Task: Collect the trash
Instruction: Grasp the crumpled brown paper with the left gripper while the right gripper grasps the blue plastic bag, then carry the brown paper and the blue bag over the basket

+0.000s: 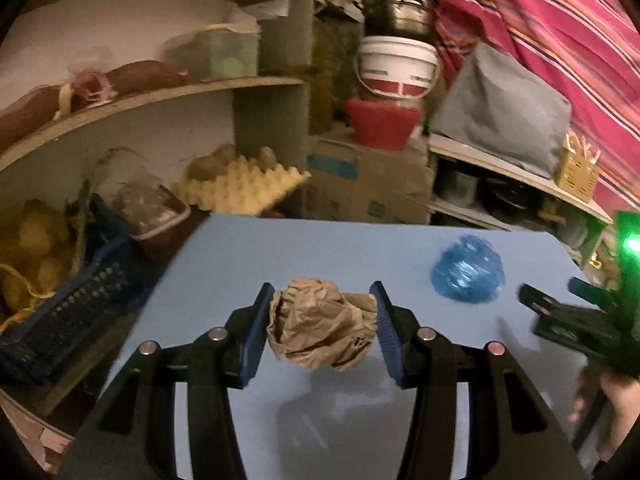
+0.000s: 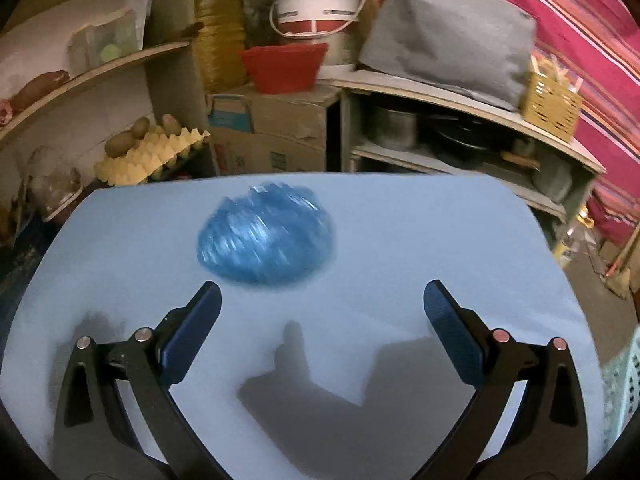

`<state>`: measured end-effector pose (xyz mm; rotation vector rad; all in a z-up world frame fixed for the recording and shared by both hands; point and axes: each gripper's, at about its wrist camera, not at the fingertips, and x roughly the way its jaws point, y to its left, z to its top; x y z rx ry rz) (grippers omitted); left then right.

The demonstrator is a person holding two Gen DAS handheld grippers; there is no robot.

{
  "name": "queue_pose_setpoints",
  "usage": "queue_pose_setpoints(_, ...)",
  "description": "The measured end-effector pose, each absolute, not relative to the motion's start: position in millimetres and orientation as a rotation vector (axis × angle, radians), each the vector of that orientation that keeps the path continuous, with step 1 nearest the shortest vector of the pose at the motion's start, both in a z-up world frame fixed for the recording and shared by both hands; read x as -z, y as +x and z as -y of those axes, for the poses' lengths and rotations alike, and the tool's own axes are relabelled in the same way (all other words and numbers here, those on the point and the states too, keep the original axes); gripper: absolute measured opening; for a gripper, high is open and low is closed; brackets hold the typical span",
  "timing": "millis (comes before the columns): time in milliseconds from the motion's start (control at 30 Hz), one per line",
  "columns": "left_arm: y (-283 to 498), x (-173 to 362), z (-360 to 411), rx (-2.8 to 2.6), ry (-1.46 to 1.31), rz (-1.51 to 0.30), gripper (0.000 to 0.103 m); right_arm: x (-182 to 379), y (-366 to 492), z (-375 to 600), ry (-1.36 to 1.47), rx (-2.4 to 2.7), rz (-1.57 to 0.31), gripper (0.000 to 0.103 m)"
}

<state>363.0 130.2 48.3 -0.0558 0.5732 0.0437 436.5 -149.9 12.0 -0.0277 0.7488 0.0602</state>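
Observation:
A crumpled brown paper ball (image 1: 320, 322) hangs above the light blue table (image 1: 224, 256), pinched between the blue pads of my left gripper (image 1: 322, 300), which is shut on it. A crumpled blue plastic bag (image 1: 467, 274) lies on the table to its right. In the right wrist view the same blue bag (image 2: 266, 236) sits just ahead and left of my right gripper (image 2: 322, 300), whose jaws stand wide apart with nothing between them. The right gripper (image 1: 560, 312) also shows at the right edge of the left wrist view, blurred.
Behind the table stand shelves with an egg tray (image 2: 148, 156), cardboard boxes (image 2: 272, 132), a red bowl (image 2: 284, 66), a white bucket (image 2: 316, 4) and a grey cloth bundle (image 2: 448, 36). A dark blue crate (image 1: 60, 304) is at the left. A pale lattice basket (image 2: 622, 392) shows at the far right.

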Motion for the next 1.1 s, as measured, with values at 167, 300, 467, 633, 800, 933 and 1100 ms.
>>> queue_pose_setpoints(167,374,-49,-152,-0.065,-0.071,-0.589,0.049,5,490,125,-0.033,-0.023,-0.816,0.098)
queue_pose_setpoints(300,380,-47,-167,-0.083,-0.102,-0.608,0.049,22,514,120,-0.045,-0.015,-0.881,0.082)
queue_pose_setpoints(467,385,-44,-169,-0.085,-0.127,-0.62,0.049,41,521,108,-0.095,-0.08,-0.934,0.054)
queue_pose_setpoints(633,387,-44,-160,-0.064,-0.124,-0.632,0.049,36,510,101,-0.161,-0.131,-0.92,0.02)
queue_pose_setpoints(800,381,-46,-140,-0.048,-0.088,-0.625,0.049,13,473,125,-0.181,-0.127,-0.831,0.018)
queue_pose_setpoints(933,375,-46,-124,-0.026,-0.079,-0.625,0.049,-4,438,151,-0.21,-0.104,-0.781,0.018)
queue_pose_setpoints(1100,371,-43,-90,0.022,-0.06,-0.635,0.049,-26,382,207,-0.195,-0.05,-0.739,0.018)
